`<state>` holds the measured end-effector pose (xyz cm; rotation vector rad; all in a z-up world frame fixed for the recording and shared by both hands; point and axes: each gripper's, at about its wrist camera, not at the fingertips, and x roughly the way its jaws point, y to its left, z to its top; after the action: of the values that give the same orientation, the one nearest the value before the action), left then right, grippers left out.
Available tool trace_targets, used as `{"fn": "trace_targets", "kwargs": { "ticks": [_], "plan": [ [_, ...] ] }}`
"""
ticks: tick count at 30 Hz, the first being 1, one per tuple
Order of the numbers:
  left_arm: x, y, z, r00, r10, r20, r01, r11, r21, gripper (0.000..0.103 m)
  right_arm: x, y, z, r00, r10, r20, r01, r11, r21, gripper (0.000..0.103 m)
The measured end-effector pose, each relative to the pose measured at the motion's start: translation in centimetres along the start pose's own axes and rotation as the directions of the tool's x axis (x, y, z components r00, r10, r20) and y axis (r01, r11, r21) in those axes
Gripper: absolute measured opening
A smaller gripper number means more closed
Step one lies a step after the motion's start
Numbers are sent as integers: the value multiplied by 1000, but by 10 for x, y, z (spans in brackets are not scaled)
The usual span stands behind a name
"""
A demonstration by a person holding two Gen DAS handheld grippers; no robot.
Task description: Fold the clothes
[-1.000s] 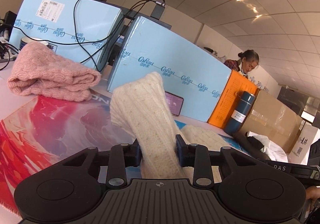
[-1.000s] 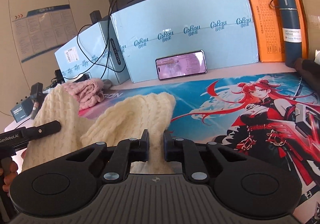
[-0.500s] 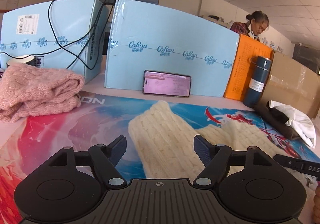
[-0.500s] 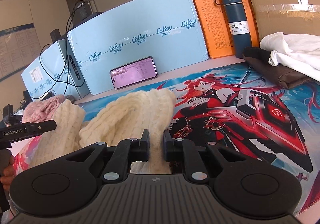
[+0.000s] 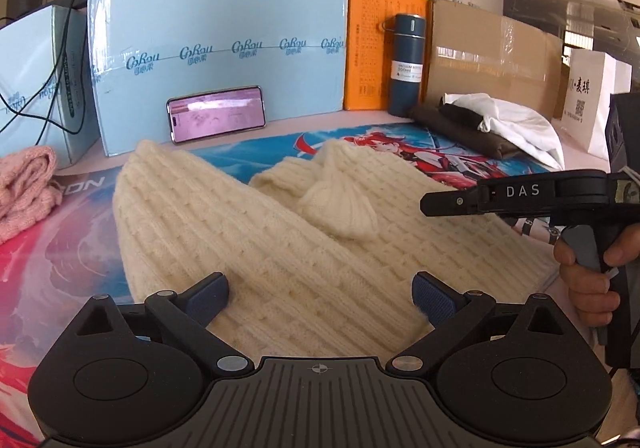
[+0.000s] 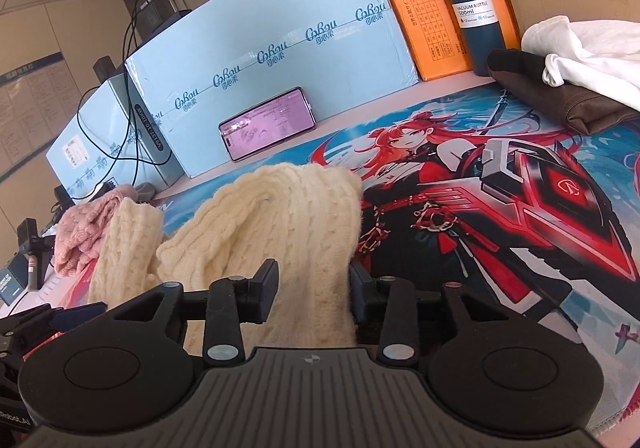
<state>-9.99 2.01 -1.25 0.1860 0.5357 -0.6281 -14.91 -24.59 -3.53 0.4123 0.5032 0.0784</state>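
A cream cable-knit sweater (image 5: 256, 232) lies folded on the printed anime desk mat (image 5: 48, 260), one sleeve laid across its body. My left gripper (image 5: 320, 294) is open just above its near edge, holding nothing. My right gripper (image 6: 314, 290) has its jaws partly apart with the sweater (image 6: 288, 216) between them, the fabric filling the gap. The right gripper also shows in the left wrist view (image 5: 520, 196), held by a hand over the sweater's right side.
A folded pink knit (image 5: 24, 188) lies at the left. Blue boxes (image 5: 216, 48), a phone (image 5: 216, 118), an orange box (image 5: 366, 48), a blue flask (image 5: 406, 64) and a cardboard box line the back. Brown and white clothes (image 5: 492, 124) lie at the right.
My left gripper let go of the cream sleeve a second ago and stays open, lower over the sweater. My right gripper's jaws have widened from pinched shut on the fabric.
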Motion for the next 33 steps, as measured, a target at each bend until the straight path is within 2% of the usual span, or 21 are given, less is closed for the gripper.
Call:
{"fn": "trace_targets", "kwargs": {
  "ticks": [1, 2, 3, 4, 5, 6, 8, 10, 12, 16, 17, 20, 23, 26, 28, 31, 32, 33],
  "plan": [
    [-3, 3, -1, 1000, 6, 11, -6, 1000, -11, 98, 1, 3, 0, 1000, -12, -3, 12, 1000, -14, 39],
    [-7, 7, -3, 1000, 11, 22, -11, 1000, -21, 92, 3, 7, 0, 1000, -28, -5, 28, 999, -28, 37],
    [-10, 10, -4, 999, 17, 33, -16, 999, -32, 76, 4, 10, 0, 999, -45, -6, 45, 998, -40, 28],
    [-13, 13, -5, 999, 23, 44, -21, 999, -43, 65, 4, 11, 0, 998, -60, 0, 60, 997, -42, 20],
    [-17, 19, -6, 998, 23, 55, -19, 998, -59, 45, 3, 10, 0, 998, -60, 10, 60, 998, -36, 17],
    [-21, 27, -5, 998, 17, 67, -12, 997, -80, 30, 1, 9, 0, 998, -59, 21, 60, 998, -30, 15],
    [-30, 39, -5, 994, 23, 106, -12, 994, -106, 18, -3, 9, 1, 998, -50, 43, 51, 998, -23, 13],
    [-37, 40, 0, 984, 68, 162, -54, 994, -91, 15, -7, 10, 2, 997, -37, 68, 38, 999, -19, 12],
    [-43, 37, 7, 967, 120, 223, -111, 992, -53, 14, -12, 14, 3, 994, -37, 100, 39, 999, -17, 11],
    [-52, 48, 18, 938, 170, 301, -167, 985, -38, 14, -27, 19, 7, 981, -59, 185, 60, 998, 0, 11],
    [-54, 52, 18, 934, 182, 309, -176, 983, -49, 6, -31, 20, 8, 975, -75, 209, 76, 997, 4, 11],
    [-60, 71, 6, 937, 224, 268, -197, 973, -122, 3, -42, 14, 9, 958, -134, 255, 126, 991, 44, 11],
    [-56, 92, -18, 960, 236, 149, -205, 959, -196, 3, -44, 5, 3, 962, -150, 226, 137, 988, 71, 11],
    [-60, 108, -30, 952, 290, 102, -256, 932, -257, 5, -42, -1, -5, 967, -178, 185, 167, 983, 70, 10],
    [-64, 118, -34, 944, 318, 87, -281, 914, -292, 12, -40, -4, -7, 968, -196, 159, 187, 980, 67, 11],
    [-68, 118, -25, 934, 330, 135, -289, 922, -256, 29, -40, -3, -8, 967, -207, 150, 202, 978, 50, 15],
    [-69, 115, -21, 931, 329, 161, -290, 930, -225, 42, -42, 0, -7, 964, -216, 156, 213, 976, 37, 18],
    [-70, 108, -17, 927, 319, 195, -288, 942, -175, 61, -43, 2, -6, 960, -225, 166, 225, 974, 20, 22]
  ]
}}
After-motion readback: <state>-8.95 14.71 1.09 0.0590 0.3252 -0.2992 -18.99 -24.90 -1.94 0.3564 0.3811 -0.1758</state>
